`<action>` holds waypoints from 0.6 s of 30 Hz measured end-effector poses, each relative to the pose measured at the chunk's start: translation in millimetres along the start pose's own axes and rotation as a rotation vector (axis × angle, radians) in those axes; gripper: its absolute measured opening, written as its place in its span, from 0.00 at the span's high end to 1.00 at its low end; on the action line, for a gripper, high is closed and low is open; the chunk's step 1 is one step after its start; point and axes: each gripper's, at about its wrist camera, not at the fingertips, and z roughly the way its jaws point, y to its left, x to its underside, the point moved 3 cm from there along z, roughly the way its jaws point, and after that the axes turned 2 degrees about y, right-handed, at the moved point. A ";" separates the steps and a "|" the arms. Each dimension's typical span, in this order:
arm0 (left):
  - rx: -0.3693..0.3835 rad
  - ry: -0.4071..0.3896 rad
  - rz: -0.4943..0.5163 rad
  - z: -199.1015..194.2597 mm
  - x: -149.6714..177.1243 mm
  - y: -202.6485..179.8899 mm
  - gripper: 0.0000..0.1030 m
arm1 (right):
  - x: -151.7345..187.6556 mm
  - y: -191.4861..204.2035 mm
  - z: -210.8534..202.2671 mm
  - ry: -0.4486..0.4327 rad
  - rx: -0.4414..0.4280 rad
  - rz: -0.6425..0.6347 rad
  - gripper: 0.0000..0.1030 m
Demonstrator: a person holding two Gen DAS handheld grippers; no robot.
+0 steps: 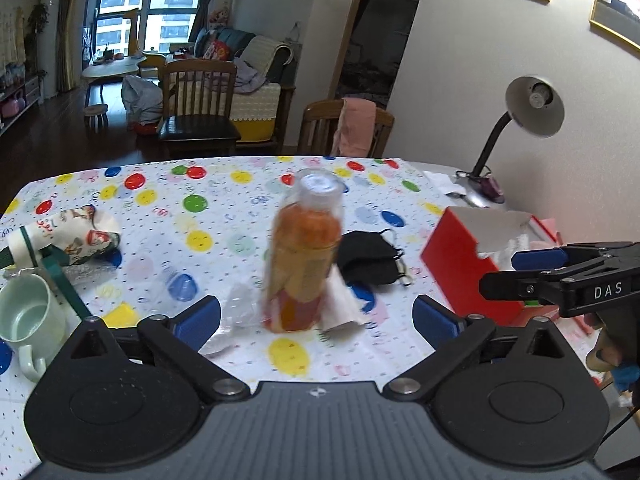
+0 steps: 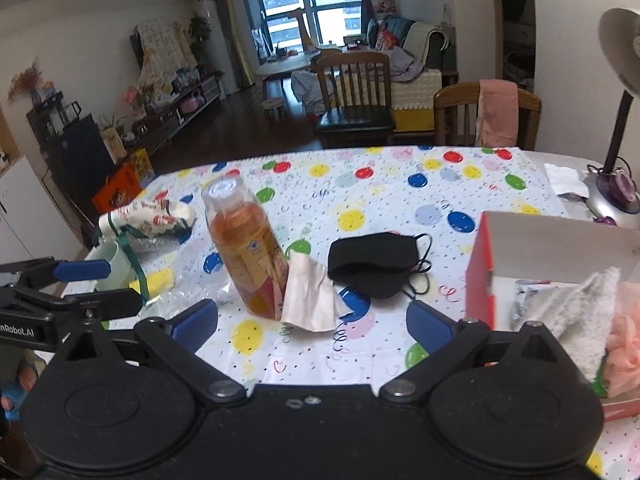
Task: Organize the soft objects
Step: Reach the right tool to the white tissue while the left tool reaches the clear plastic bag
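At the far left of the spotted, balloon-print tablecloth [image 2: 400, 188], a printed fabric pouch with a green strap [image 1: 76, 236] lies crumpled just behind a pale green ceramic mug [image 1: 28, 320], well left of the left gripper [image 1: 316, 316]. That gripper hangs with its blue-padded jaws spread wide and nothing between them. Straight ahead of it stands a clear plastic bottle of orange drink [image 1: 304, 256], blurred in the left wrist view, upright in the right wrist view. Against the bottle's right side leans a creased off-white cloth [image 2: 310, 294], its lower edge on the table, lying ahead of the right gripper [image 2: 312, 320] and slightly to its left. The right gripper is likewise released, jaws wide apart and empty. Just right of the cloth lies a black fabric face mask [image 2: 376, 262], flat, its ear loops trailing toward the right. Further right sits an open red cardboard box [image 2: 480, 276] holding a white fluffy towel [image 2: 572, 304] and a pink frilly fabric piece [image 2: 626, 348], beside the right gripper's right finger.
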 end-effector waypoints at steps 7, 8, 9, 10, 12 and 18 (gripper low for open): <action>0.010 0.060 0.001 29.0 15.5 36.5 0.00 | 4.9 14.8 35.9 0.044 0.018 -0.041 0.03; 0.009 0.062 -0.004 33.3 17.6 41.2 0.00 | 5.3 16.4 41.4 0.051 0.024 -0.049 0.04; 0.008 0.065 -0.006 37.7 19.7 45.3 0.00 | 5.7 17.9 46.5 0.056 0.027 -0.056 0.05; 0.002 0.070 -0.008 42.4 21.4 49.1 0.00 | 5.9 19.4 51.7 0.062 0.030 -0.066 0.05; -0.014 0.083 -0.011 52.8 25.0 55.9 0.00 | 7.0 23.5 62.5 0.078 0.037 -0.098 0.06; -0.072 0.113 -0.009 81.6 31.5 71.6 0.00 | 7.3 28.9 98.8 0.128 0.054 -0.148 0.13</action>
